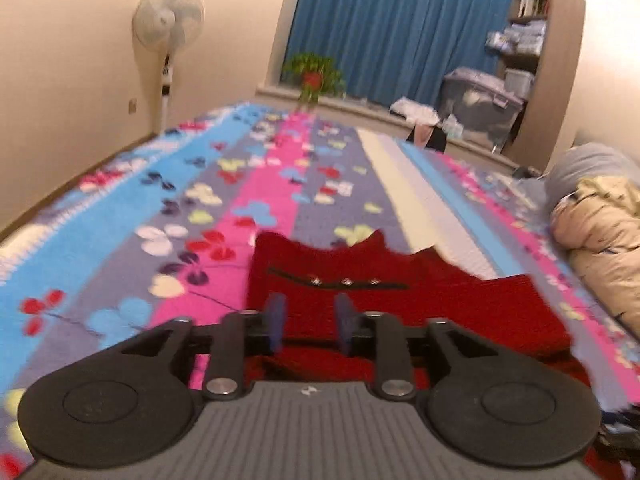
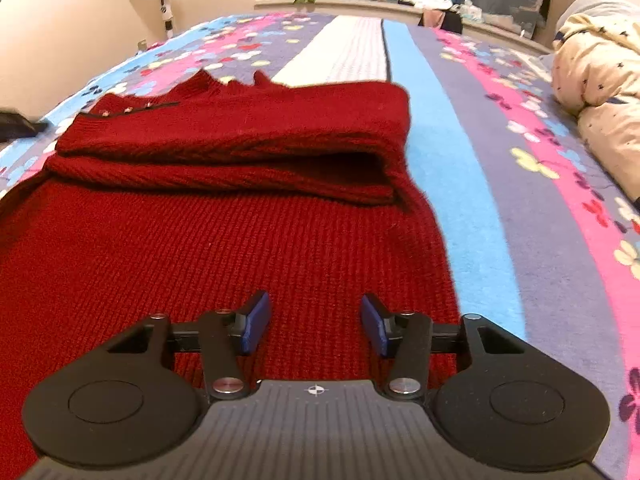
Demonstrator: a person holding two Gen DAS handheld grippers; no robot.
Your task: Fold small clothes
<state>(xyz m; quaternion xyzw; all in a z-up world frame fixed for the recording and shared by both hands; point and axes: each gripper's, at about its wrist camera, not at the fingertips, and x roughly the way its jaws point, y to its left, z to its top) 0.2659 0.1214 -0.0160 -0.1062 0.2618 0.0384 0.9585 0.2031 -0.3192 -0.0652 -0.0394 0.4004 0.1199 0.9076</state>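
A dark red knitted sweater (image 2: 224,216) lies on a bed with a striped, flowered cover (image 2: 472,168). Its upper part, with a dark trim line and small studs near the neckline (image 1: 344,281), is folded over onto the body. My right gripper (image 2: 316,326) hovers low over the sweater's near part, open, blue pads apart, nothing between them. My left gripper (image 1: 310,326) is above the sweater (image 1: 400,296) near its neckline side, jaws apart with no cloth in them; the view is motion-blurred. A dark shape at the left edge of the right wrist view (image 2: 18,124) may be the left gripper.
A rolled cream quilt (image 2: 600,76) and grey pillow (image 1: 588,168) lie along the bed's right side. Beyond the bed are a standing fan (image 1: 168,24), a potted plant (image 1: 314,74) on a ledge, blue curtains (image 1: 400,28) and storage boxes (image 1: 480,100). Bare bed cover stretches left and beyond the sweater.
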